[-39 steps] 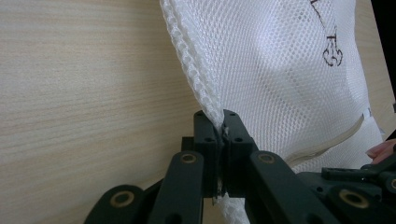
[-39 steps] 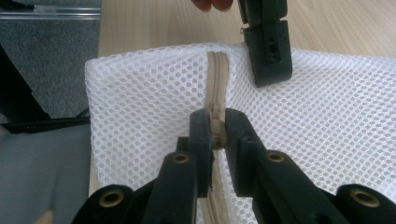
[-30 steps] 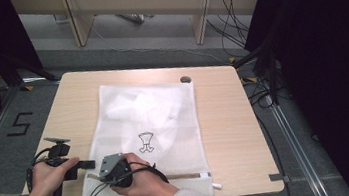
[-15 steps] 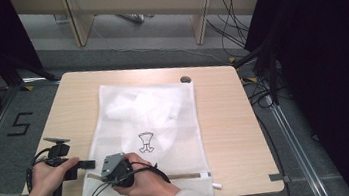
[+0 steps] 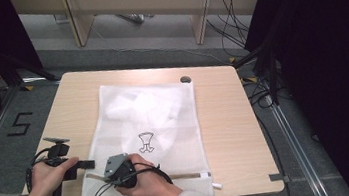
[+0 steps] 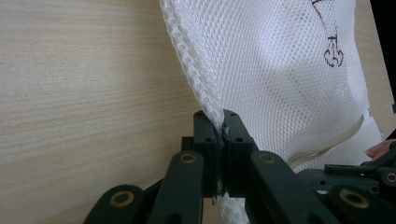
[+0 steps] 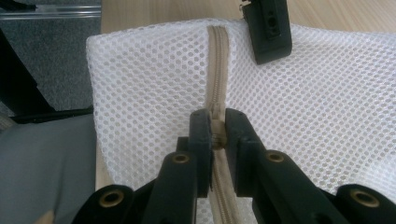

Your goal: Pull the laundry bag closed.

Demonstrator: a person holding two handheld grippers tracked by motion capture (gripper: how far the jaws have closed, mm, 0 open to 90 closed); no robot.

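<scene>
mesh bag (image 5: 149,131): white, lies flat on the wooden table (image 5: 225,117), running from near its far edge to its near edge, closer to the left side; a small black figure is printed at its middle
contents: a pale bundle shows through the mesh in the far half
zipper (image 7: 215,60): beige, runs along the bag's near end, parallel to the table's near edge
left gripper (image 6: 220,122): at the bag's near-left edge, jaws pressed together on the doubled mesh seam
right gripper (image 7: 215,122): on the bag's near end, jaws pinched on the zipper's slider
hands: one on each gripper, at the table's near edge, near each other
</scene>
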